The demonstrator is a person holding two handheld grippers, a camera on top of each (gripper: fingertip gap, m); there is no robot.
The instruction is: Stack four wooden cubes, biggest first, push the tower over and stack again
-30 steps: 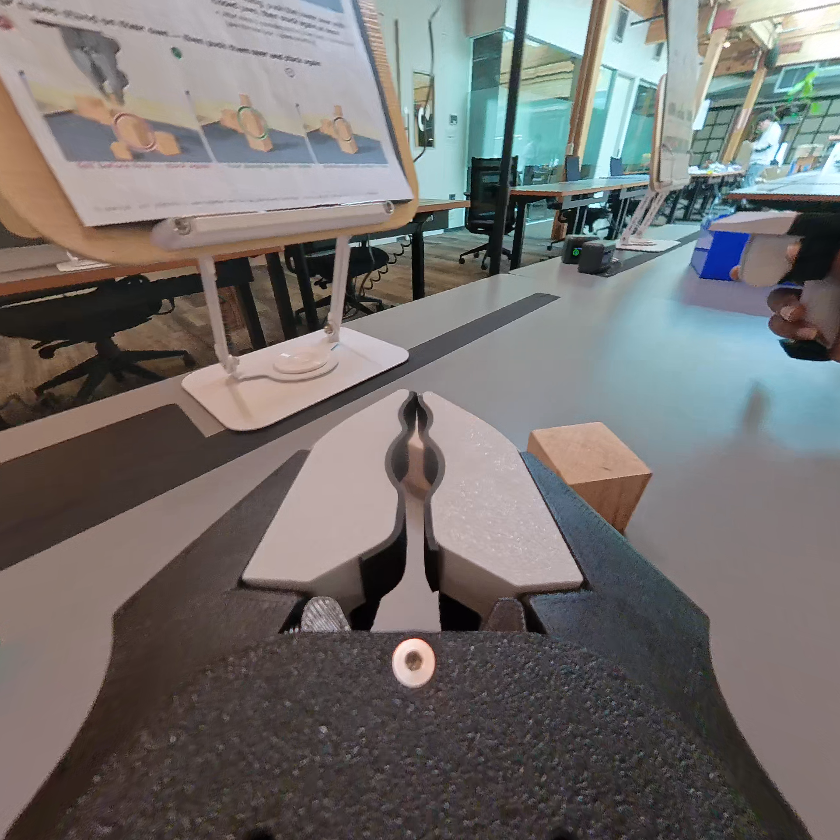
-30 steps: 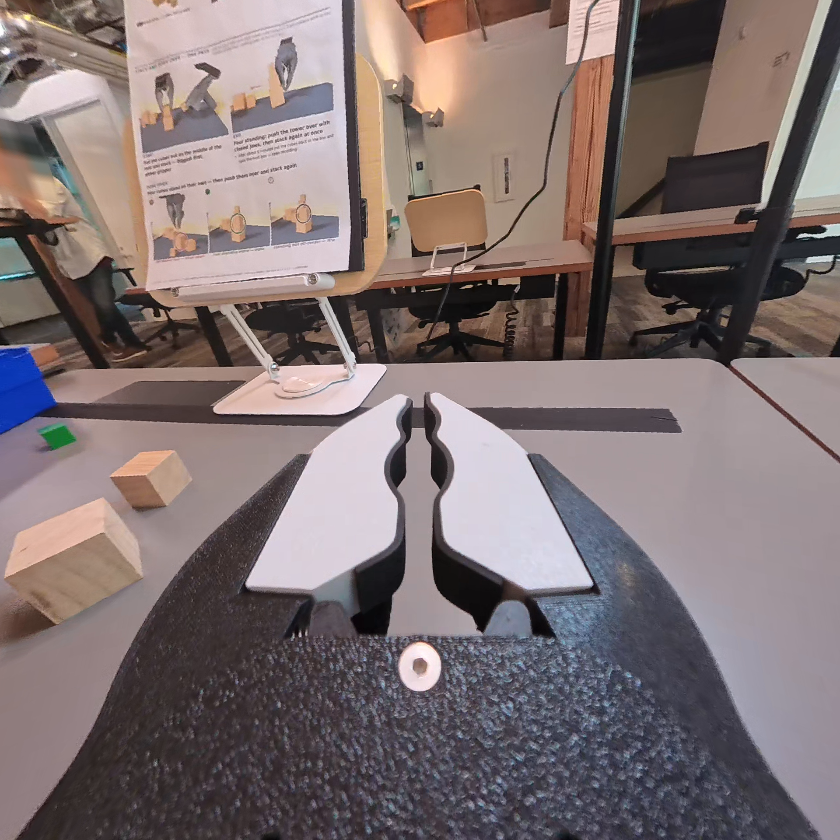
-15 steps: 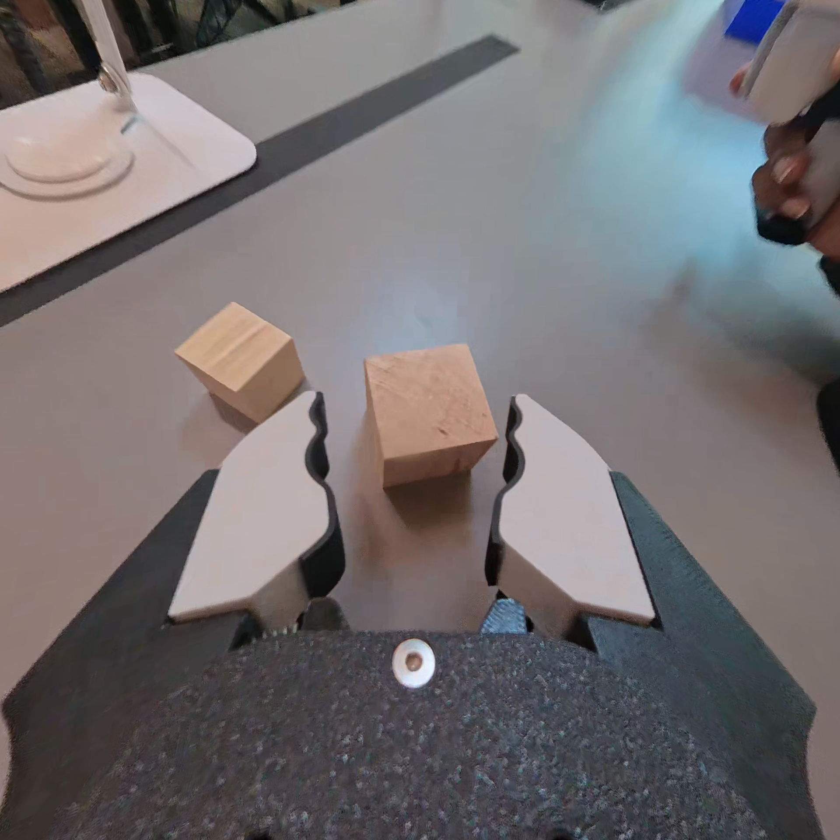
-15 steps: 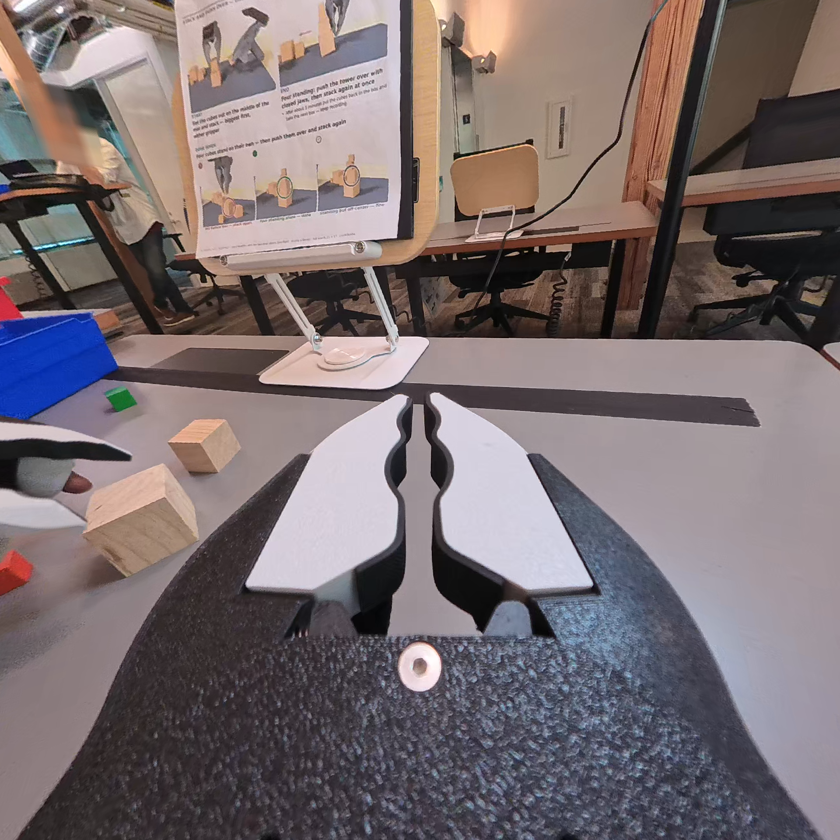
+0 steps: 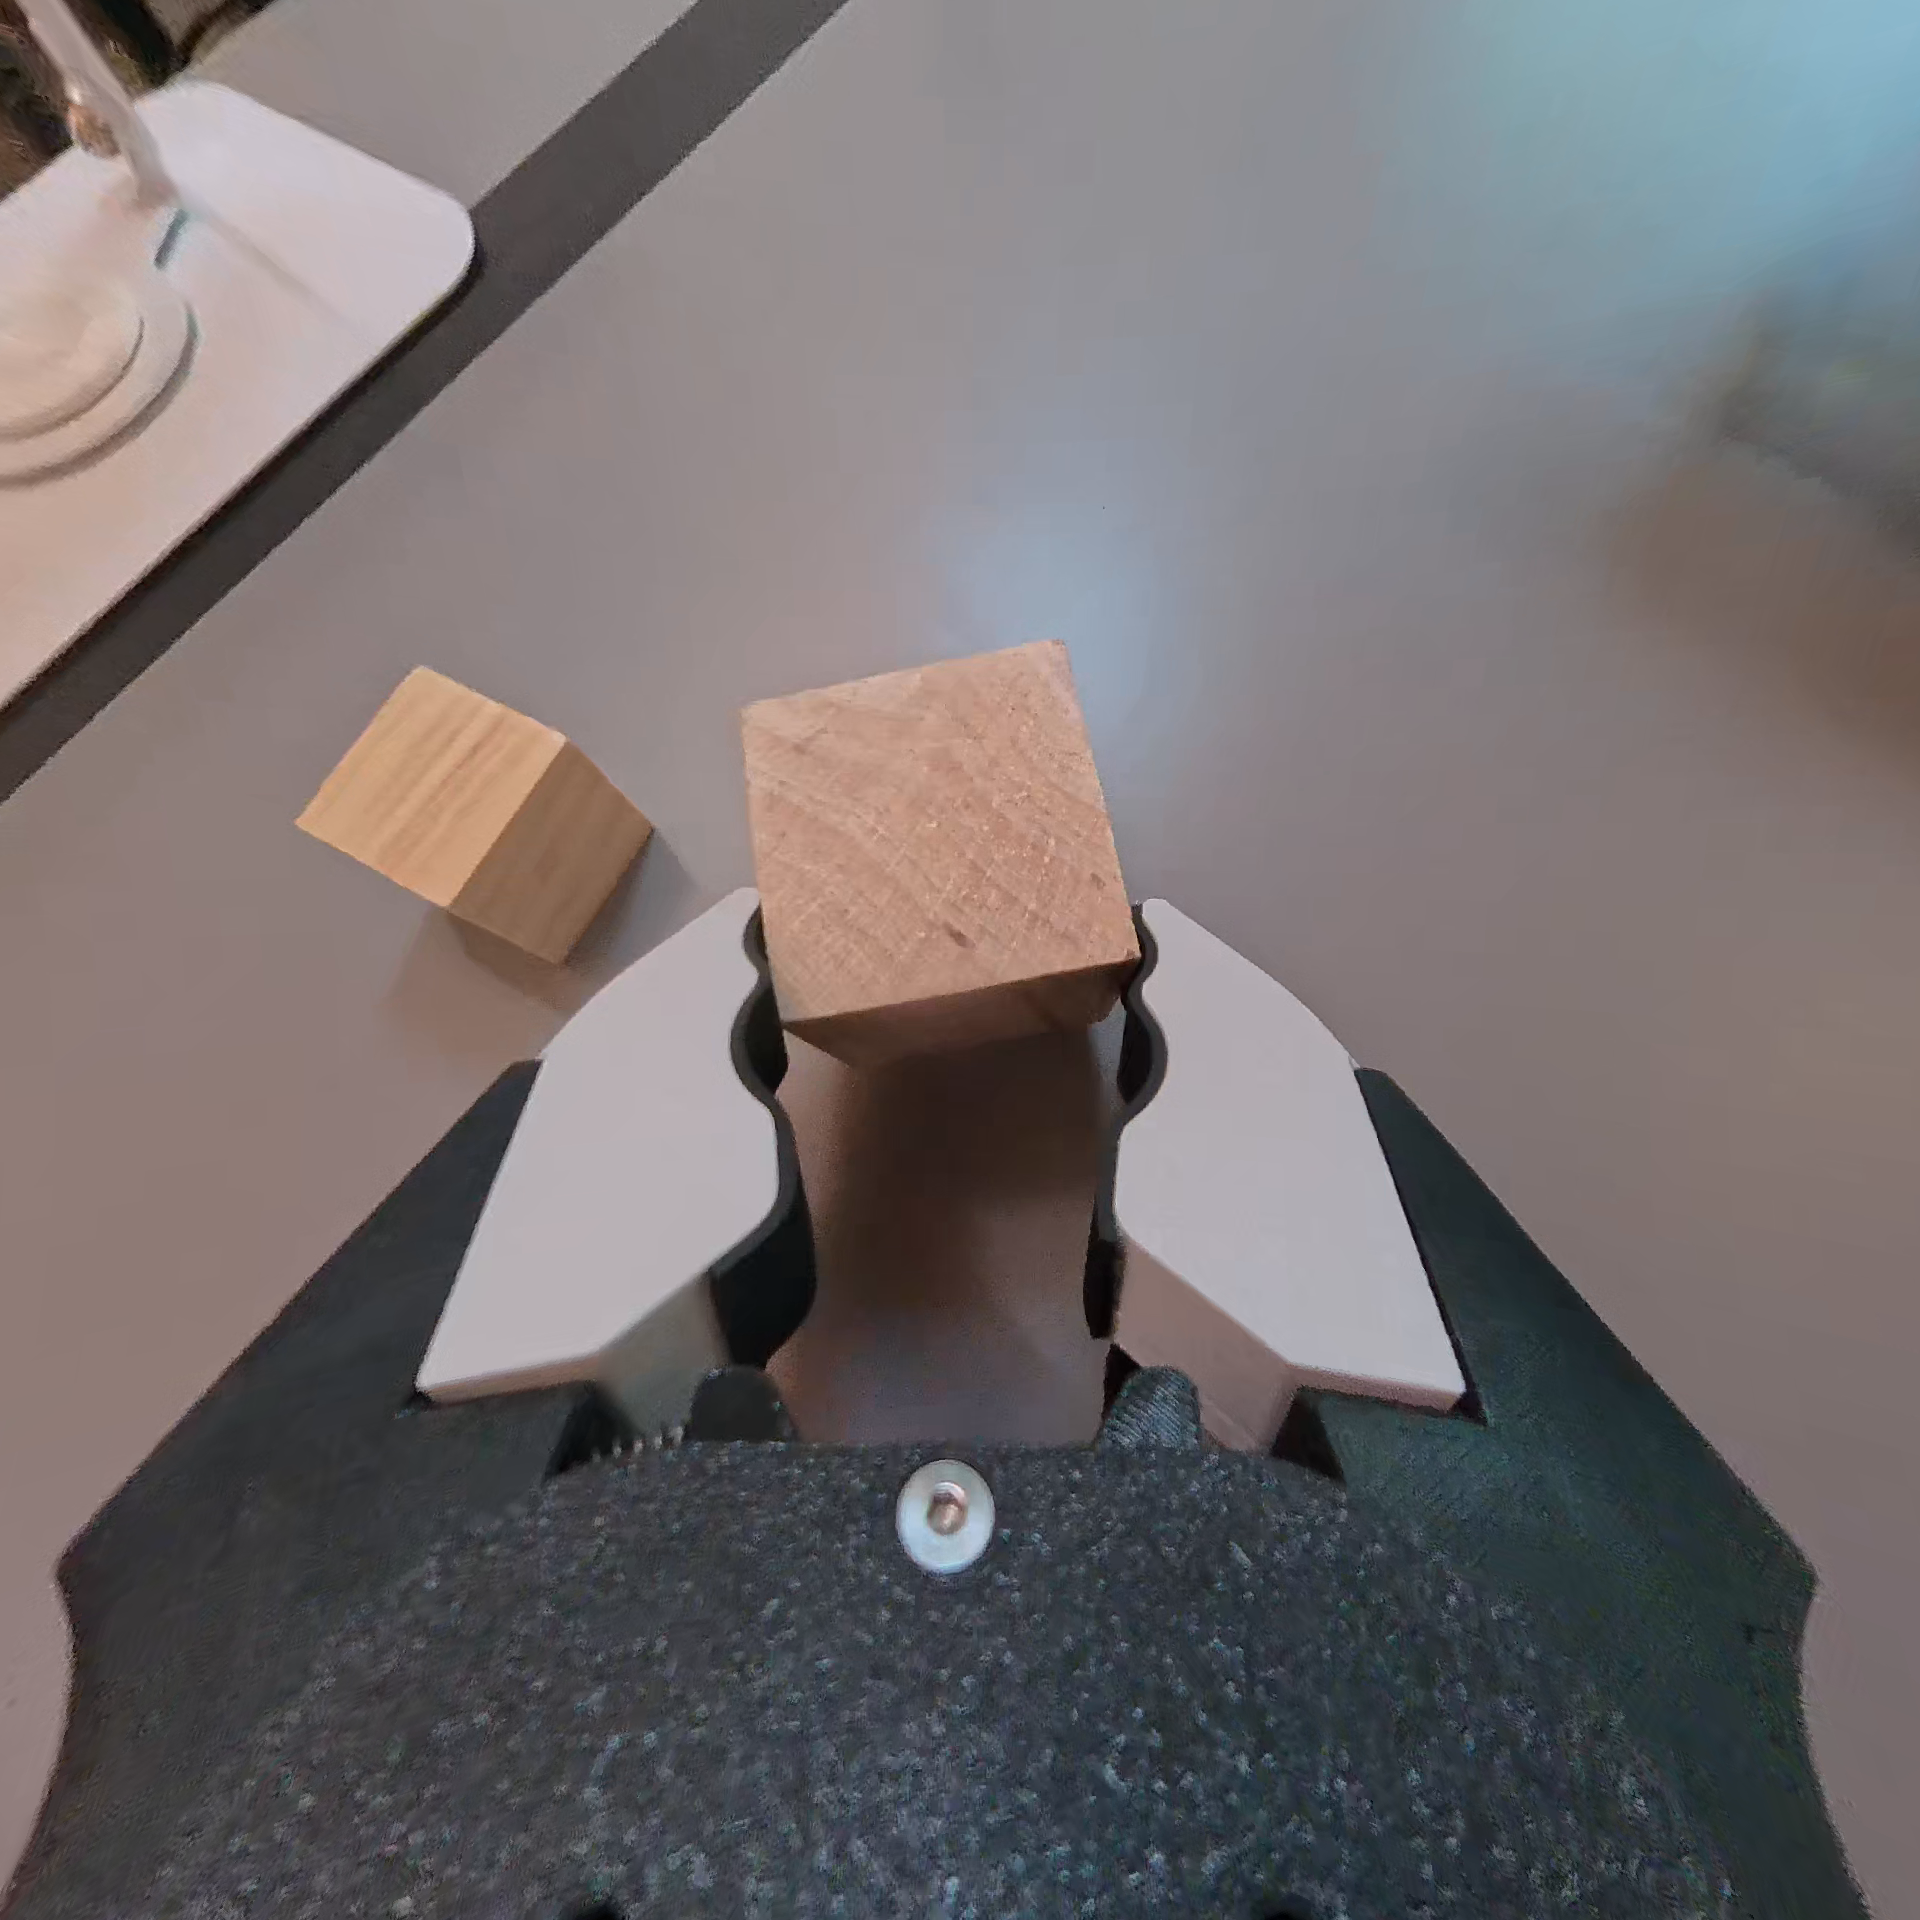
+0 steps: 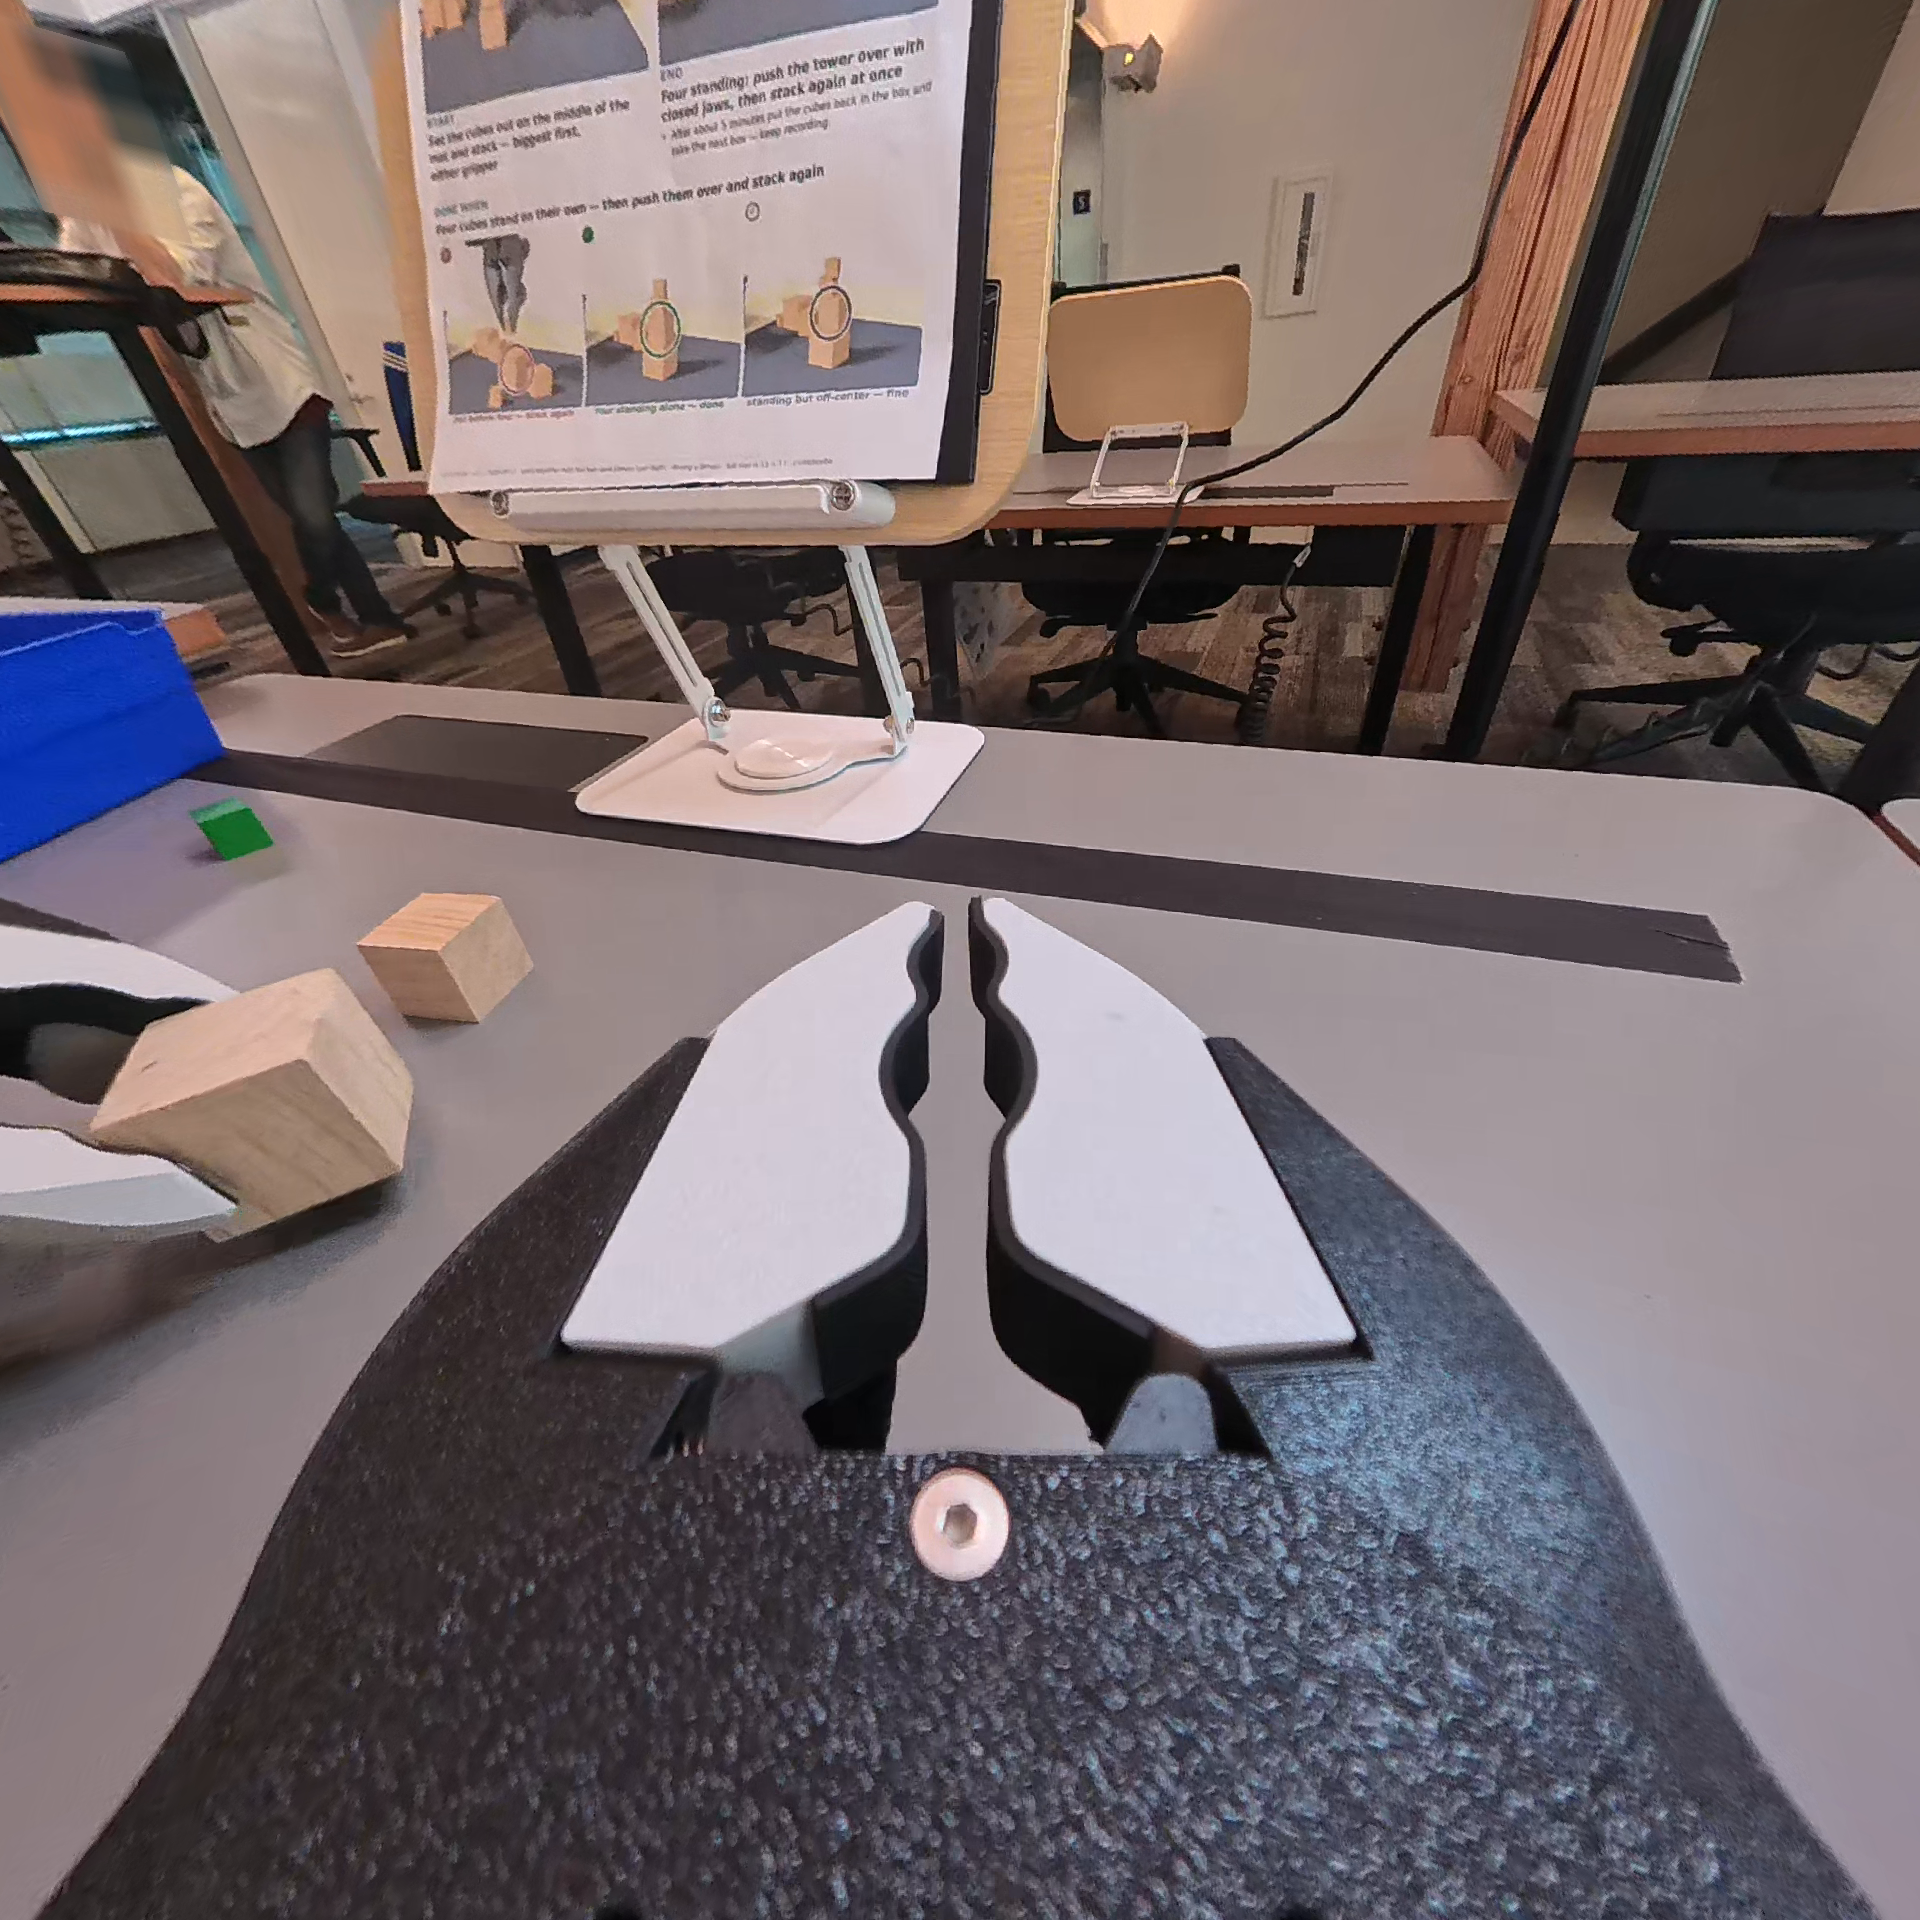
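Small wooden cube [image 5: 473,810] left, stand base [image 6: 779,779] beyond, table [image 6: 1455,1091] rightward open

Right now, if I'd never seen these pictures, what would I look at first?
Probably the big wooden cube, squeezed between the fingertips of the left gripper and tilted on the grey table. A smaller wooden cube sits just left of it, and the right gripper is nearly shut, holding nothing.

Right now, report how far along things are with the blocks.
Done: nothing is stacked. In hand: the left gripper is clamped on the big wooden block, tilted. Left lying: the small wooden block and green block. The right gripper holds nothing.
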